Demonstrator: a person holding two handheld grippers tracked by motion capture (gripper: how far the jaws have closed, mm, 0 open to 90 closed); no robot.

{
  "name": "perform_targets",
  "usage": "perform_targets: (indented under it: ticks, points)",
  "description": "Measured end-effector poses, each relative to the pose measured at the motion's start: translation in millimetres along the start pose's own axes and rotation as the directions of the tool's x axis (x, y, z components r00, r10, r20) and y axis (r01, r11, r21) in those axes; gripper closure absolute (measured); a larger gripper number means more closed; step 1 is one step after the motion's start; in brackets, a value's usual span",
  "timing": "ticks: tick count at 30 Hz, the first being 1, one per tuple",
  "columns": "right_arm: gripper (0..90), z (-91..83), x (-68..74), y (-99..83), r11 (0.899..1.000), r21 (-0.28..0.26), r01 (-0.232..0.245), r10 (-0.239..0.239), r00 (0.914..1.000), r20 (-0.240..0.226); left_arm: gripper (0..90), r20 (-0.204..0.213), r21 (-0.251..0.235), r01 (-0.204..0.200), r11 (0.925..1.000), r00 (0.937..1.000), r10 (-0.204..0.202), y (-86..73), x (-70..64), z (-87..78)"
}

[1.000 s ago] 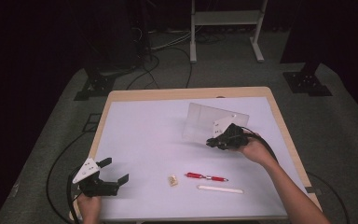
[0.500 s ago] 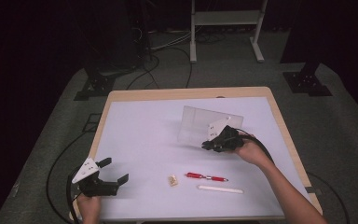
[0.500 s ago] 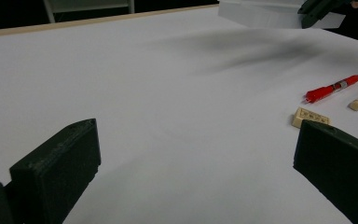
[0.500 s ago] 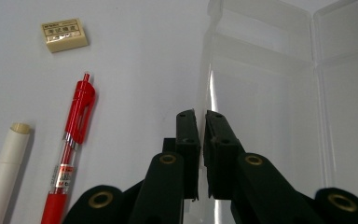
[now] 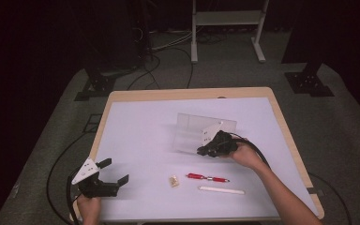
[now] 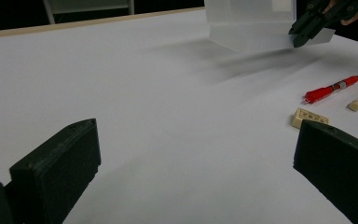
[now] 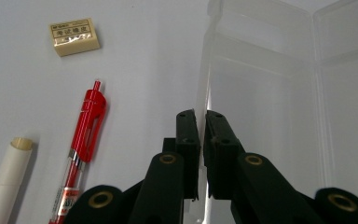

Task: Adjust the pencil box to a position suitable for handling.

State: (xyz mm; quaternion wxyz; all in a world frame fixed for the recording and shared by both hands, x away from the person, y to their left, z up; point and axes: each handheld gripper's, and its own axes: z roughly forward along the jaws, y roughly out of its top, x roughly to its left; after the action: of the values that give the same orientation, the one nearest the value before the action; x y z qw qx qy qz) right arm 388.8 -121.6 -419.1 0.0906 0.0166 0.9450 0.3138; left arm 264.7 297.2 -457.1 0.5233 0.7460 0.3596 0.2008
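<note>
A clear plastic box point(image 5: 194, 132) is tilted up off the white table, its wall pinched between the jaws of my right gripper point(image 5: 201, 151). In the right gripper view the jaws point(image 7: 198, 122) close on the edge of the clear plastic box point(image 7: 270, 93). A red pen point(image 5: 207, 177), a white tube point(image 5: 221, 190) and a small beige eraser point(image 5: 173, 180) lie near the front edge. My left gripper point(image 5: 115, 172) stands open at the front left, holding nothing. Its view shows the red pen point(image 6: 332, 87), the eraser point(image 6: 310, 117) and the box point(image 6: 256, 28) far ahead.
The white table top point(image 5: 140, 136) has a wooden rim. A metal stand point(image 5: 225, 18) and cables lie on the floor behind the table. Dark equipment bases sit at the left and right of the floor.
The right gripper has carried the clear box leftward and toward the person, tilting it further up. The left gripper has stayed in place.
</note>
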Motion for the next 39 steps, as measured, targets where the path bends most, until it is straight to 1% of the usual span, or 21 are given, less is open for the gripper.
perform_targets:
  ticks: [2, 5, 9, 11, 15, 19, 24, 29, 33, 36, 39]
  points:
    - [84.3, 6.3, 2.0, 1.0, 1.0, 0.01, 0.005, -0.005, 0.9999, -0.016, 0.0, 0.0, -0.001, 0.0, 1.0, 1.0, 0.0, 0.0, -0.1, -0.1]
    - [84.3, 10.4, 3.0, 1.5, 1.0, 0.019, 0.018, -0.017, 0.9996, -0.024, 0.0, 0.0, 0.001, -0.002, 1.0, 1.0, 0.002, 0.1, 0.0, -0.2]
    - [84.2, 16.9, 3.2, -0.6, 1.0, 0.024, 0.008, -0.007, 0.9991, -0.042, 0.0, 0.0, 0.0, -0.001, 1.0, 1.0, 0.001, 0.0, -0.1, -0.3]
    - [84.1, 20.2, 3.6, -3.0, 1.0, 0.029, -0.009, 0.01, 0.9985, -0.054, 0.0, 0.001, 0.001, -0.002, 1.0, 1.0, 0.002, 0.0, -0.2, -0.1]
    - [84.2, 24.8, 6.6, -6.1, 0.999, 0.034, -0.01, 0.012, 0.9979, -0.064, 0.0, 0.004, 0.01, -0.005, 0.9999, 1.0, 0.005, 0.0, -0.5, 0.8]
    - [84.5, 25.9, 7.1, -7.4, 0.999, 0.031, -0.018, 0.02, 0.9976, -0.066, 0.0, 0.005, 0.018, -0.014, 0.9997, 0.9999, 0.014, 0.5, -2.0, 2.2]
    - [85.0, 28.0, 8.8, -7.8, 0.999, 0.035, -0.021, 0.024, 0.9975, -0.066, 0.0, 0.003, 0.023, -0.014, 0.9996, 0.9999, 0.014, 0.6, -2.8, 4.1]
    - [85.7, 30.9, 12.0, -10.7, 0.999, 0.038, -0.015, 0.018, 0.9977, -0.065, 0.0, 0.002, 0.026, -0.017, 0.9995, 0.9999, 0.017, 0.7, -3.4, 4.7]
    - [85.6, 29.9, 12.7, -11.4, 0.999, 0.035, -0.018, 0.021, 0.9976, -0.066, 0.0, 0.0, 0.021, -0.013, 0.9997, 0.9999, 0.013, 0.6, -3.0, 4.4]
    - [85.5, 28.6, 13.8, -10.9, 0.999, 0.031, -0.019, 0.021, 0.9973, -0.07, 0.0, 0.008, 0.022, -0.009, 0.9997, 0.9999, 0.009, 0.4, -2.4, 4.8]
    - [85.6, 28.8, 15.1, -11.8, 0.999, 0.038, -0.021, 0.023, 0.9973, -0.069, 0.0, 0.006, 0.026, -0.016, 0.9995, 0.9999, 0.016, 0.9, -3.4, 5.4]
